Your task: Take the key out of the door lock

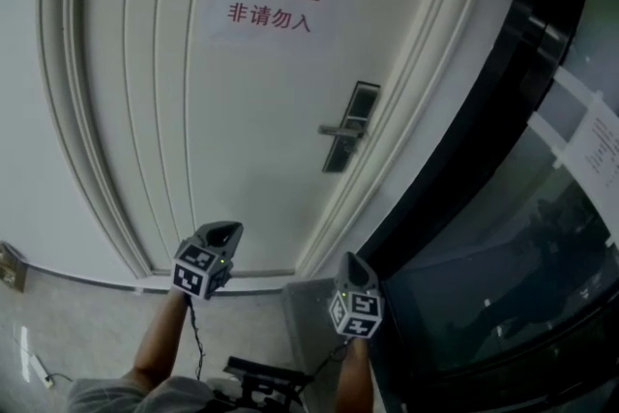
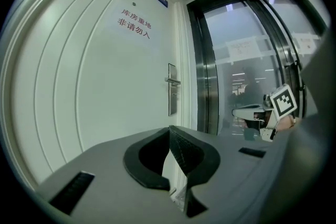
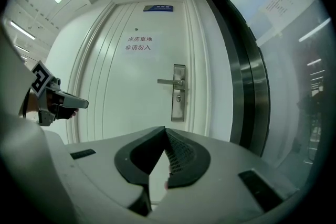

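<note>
Your left hand-held gripper [image 1: 224, 229] is empty, its jaws closed tip to tip. Your right hand-held gripper [image 1: 352, 259] is the same: jaws together with nothing between them. Both are held low and well apart from the tall white panelled door [image 1: 242, 111], each aimed towards it. The narrow silver metal lock plate [image 3: 179, 93] sits near the door's right edge, and its silver lever handle [image 3: 169, 81] points left. Just below the lever, a small dark spot [image 3: 179, 98] marks the keyhole. It is too small to tell whether the key is there. A white paper sign with red characters [image 1: 274, 0] hangs higher on the door. A dark-framed glass wall [image 1: 503, 237] stands to the right.
</note>
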{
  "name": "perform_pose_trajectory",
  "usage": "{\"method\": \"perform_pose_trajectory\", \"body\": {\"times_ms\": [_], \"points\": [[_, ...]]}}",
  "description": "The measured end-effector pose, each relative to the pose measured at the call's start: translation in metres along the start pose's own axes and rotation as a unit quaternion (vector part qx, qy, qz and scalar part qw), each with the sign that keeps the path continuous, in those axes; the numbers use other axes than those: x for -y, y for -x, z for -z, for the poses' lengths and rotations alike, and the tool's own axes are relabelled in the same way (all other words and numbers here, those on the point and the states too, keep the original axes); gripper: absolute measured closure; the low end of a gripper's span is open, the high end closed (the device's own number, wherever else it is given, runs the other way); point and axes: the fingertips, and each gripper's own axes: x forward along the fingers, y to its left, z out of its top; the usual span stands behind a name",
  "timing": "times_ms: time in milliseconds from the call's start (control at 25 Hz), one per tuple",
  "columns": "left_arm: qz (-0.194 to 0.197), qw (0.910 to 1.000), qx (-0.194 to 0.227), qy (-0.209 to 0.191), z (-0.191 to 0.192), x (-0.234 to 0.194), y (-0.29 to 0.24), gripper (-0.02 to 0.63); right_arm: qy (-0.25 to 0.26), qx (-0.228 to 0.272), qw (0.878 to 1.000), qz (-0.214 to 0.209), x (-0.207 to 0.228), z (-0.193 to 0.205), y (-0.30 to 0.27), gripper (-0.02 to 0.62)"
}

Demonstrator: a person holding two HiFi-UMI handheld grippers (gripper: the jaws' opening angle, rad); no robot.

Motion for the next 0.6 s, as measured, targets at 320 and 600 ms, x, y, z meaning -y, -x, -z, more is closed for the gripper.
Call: {"method": "perform_pose_trajectory", "body": {"times_ms": [320, 600], "points": [[0.007, 1.0000, -0.002, 0.004, -0.001, -0.006, -0.036, 0.614, 0.007, -0.001, 1.000, 0.003, 0.016, -0.005, -0.028, 0.594], [-0.003, 1.0000, -0.004, 0.003, -0.011, -0.018, -0.078, 0.614, 0.008, 0.001, 1.000, -0.005, 0.038, -0.009, -0.072, 0.594]]}}
